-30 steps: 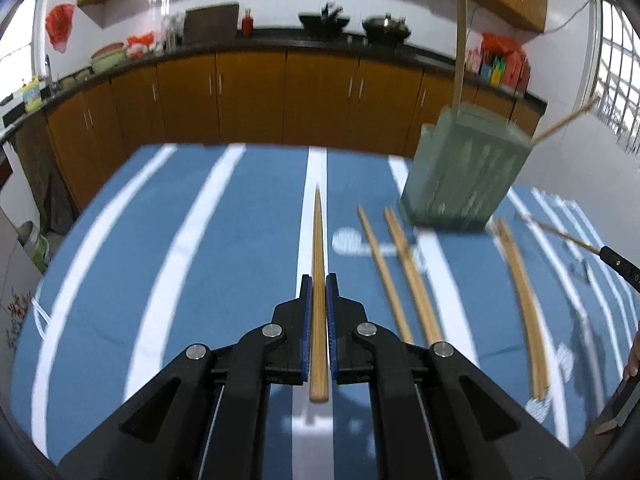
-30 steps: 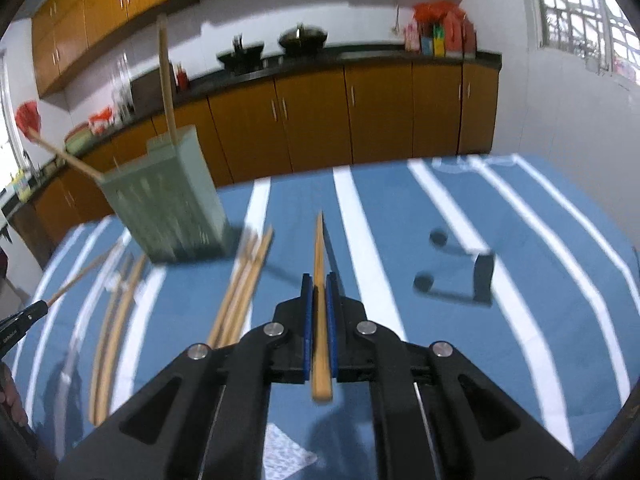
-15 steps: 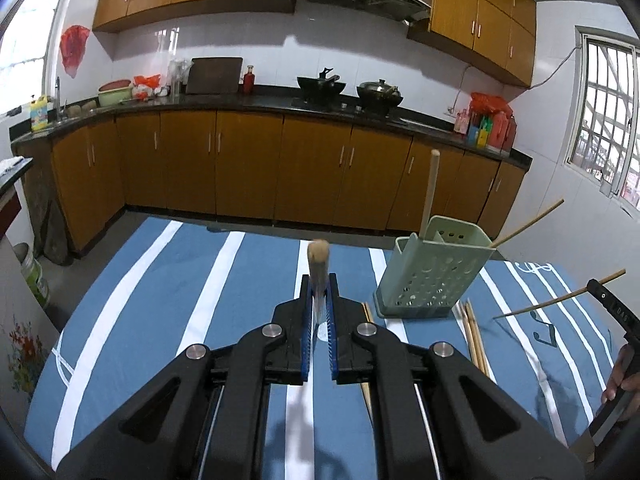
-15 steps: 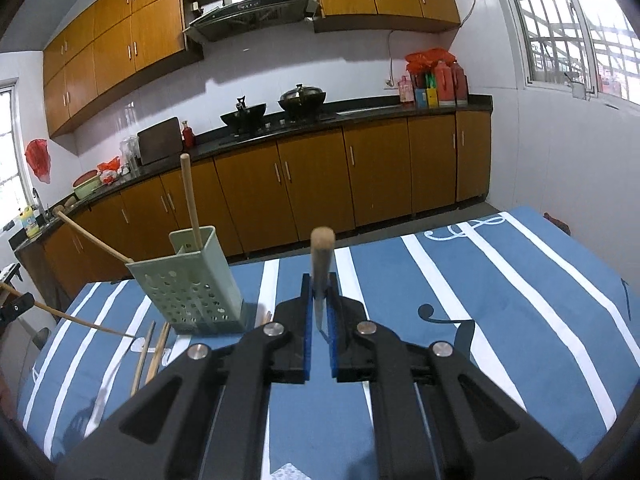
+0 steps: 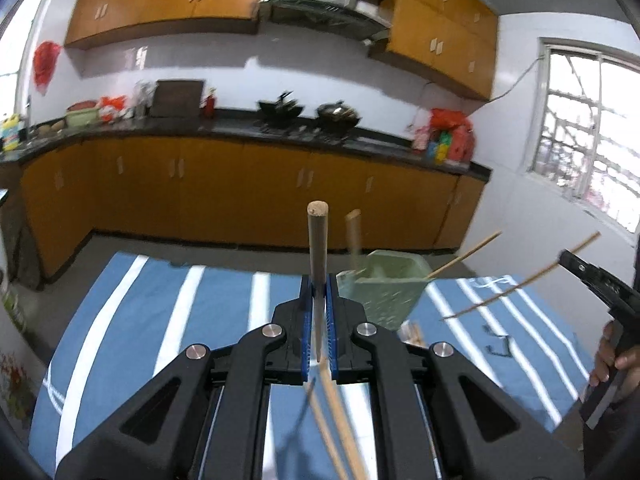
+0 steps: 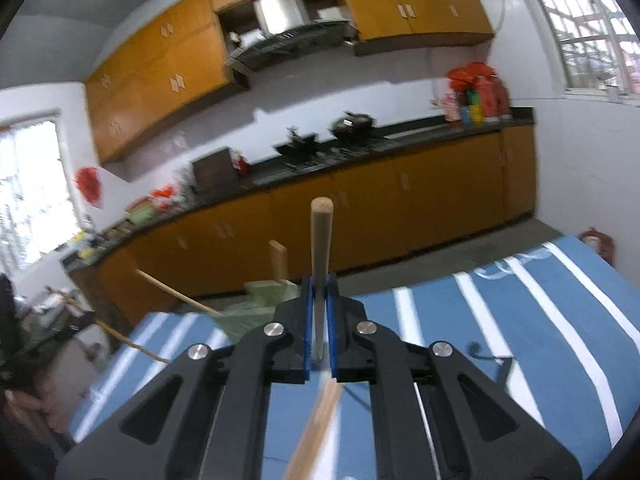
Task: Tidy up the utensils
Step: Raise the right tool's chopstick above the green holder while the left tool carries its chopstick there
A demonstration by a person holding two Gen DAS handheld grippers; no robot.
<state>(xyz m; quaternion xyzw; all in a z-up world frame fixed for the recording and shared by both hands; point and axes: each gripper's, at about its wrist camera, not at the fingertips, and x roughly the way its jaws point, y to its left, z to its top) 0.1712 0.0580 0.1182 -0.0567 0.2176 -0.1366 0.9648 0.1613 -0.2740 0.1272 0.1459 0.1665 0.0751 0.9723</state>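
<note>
Left chopstick (image 5: 318,240) is pinched between the blue pads of the left gripper (image 5: 319,320), sticking up past the tips, blunt end on top, well above the blue striped tablecloth (image 5: 132,320). Right chopstick (image 6: 321,236) is clamped the same way in the right gripper (image 6: 320,320), upright between the pads. Green perforated holder (image 5: 380,292) stands on the cloth just right of the left gripper, with sticks already in it. Loose chopsticks (image 5: 414,334) lie beside its base. Kitchen cabinets (image 5: 240,196) behind, blurred.
</note>
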